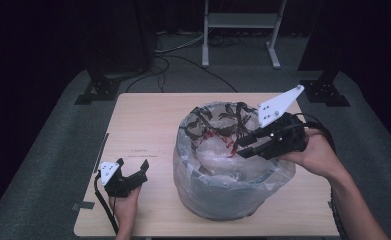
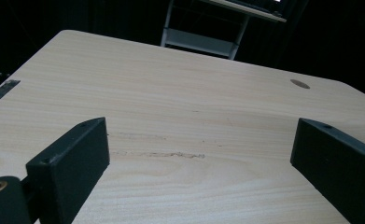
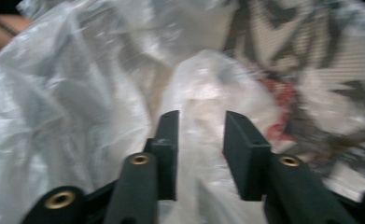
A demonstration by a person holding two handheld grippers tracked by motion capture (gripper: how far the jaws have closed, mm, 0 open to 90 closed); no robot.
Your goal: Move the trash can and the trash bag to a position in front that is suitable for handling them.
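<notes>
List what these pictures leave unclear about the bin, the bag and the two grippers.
- Bin: its body shows only dimly in the high view, wrapped by the plastic bag.
- Bag's inside: the right gripper view is blurred, so I cannot tell whether the right gripper pinches plastic.
- Bag's dark print: too small to read.
- Left gripper: jaws apart over the table.

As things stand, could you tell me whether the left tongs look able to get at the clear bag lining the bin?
Probably yes. The left tongs rest open on the table, and only bare wood lies between them and the bag over the bin. The right tongs work at its far rim, leaving the near side free.
</notes>
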